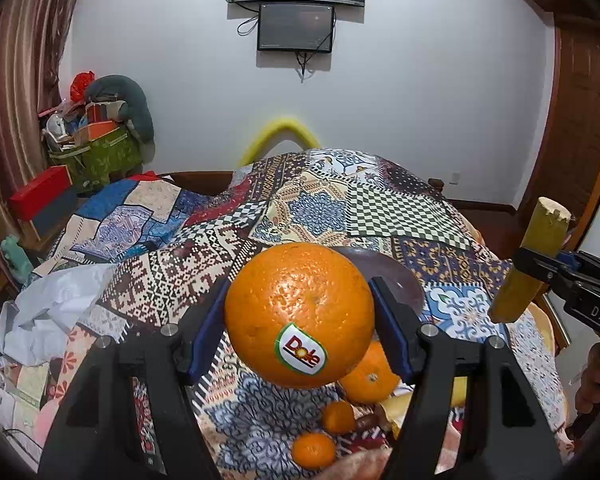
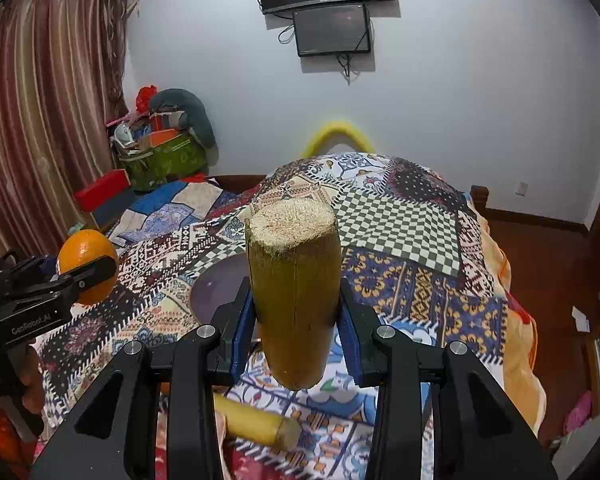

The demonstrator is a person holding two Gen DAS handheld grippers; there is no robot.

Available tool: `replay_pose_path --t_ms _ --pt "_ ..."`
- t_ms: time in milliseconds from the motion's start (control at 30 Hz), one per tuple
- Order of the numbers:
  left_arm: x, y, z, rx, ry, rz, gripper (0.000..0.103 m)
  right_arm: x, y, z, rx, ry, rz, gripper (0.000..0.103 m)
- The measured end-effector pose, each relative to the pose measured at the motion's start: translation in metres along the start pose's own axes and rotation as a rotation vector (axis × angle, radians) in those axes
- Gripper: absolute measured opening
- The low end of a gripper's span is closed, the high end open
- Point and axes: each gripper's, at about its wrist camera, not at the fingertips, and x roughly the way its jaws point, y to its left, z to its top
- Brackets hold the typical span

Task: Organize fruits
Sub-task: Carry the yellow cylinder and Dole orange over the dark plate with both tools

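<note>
My left gripper [image 1: 298, 312] is shut on a large orange [image 1: 300, 316] with a Dole sticker, held above the patchwork bedspread. It also shows at the left of the right wrist view [image 2: 86, 266]. My right gripper [image 2: 296, 312] is shut on a yellow-green sugarcane piece [image 2: 294, 292], held upright; it shows at the right of the left wrist view [image 1: 530, 264]. A dark purple plate [image 1: 384, 276] lies on the bed behind the orange, also under the cane [image 2: 216, 292]. Another orange [image 1: 370, 376], two small tangerines [image 1: 314, 450] and a second cane piece [image 2: 256, 424] lie on the bed below.
The patchwork bedspread [image 1: 204, 248] covers the whole bed. Crumpled white paper [image 1: 56, 308] lies at its left. A green basket of clutter [image 1: 100, 152] and a red box [image 1: 40, 192] stand at the back left. Screens [image 1: 296, 26] hang on the wall.
</note>
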Motion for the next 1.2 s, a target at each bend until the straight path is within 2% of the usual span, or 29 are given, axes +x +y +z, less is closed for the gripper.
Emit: replay_pose_path --t_ms 533,800,1200 --pt "0.05 0.006 0.016 -0.001 0.02 -0.004 0.068 0.052 0.002 0.008 -0.038 0.056 0.025 0.035" --pt "0.085 0.001 0.017 0.023 0.076 -0.022 0.068 0.083 0.002 0.009 -0.054 0.104 0.029 0.035" --pt "0.143 0.007 0.009 0.01 0.201 -0.052 0.068 0.127 0.002 0.007 -0.08 0.198 0.049 0.035"
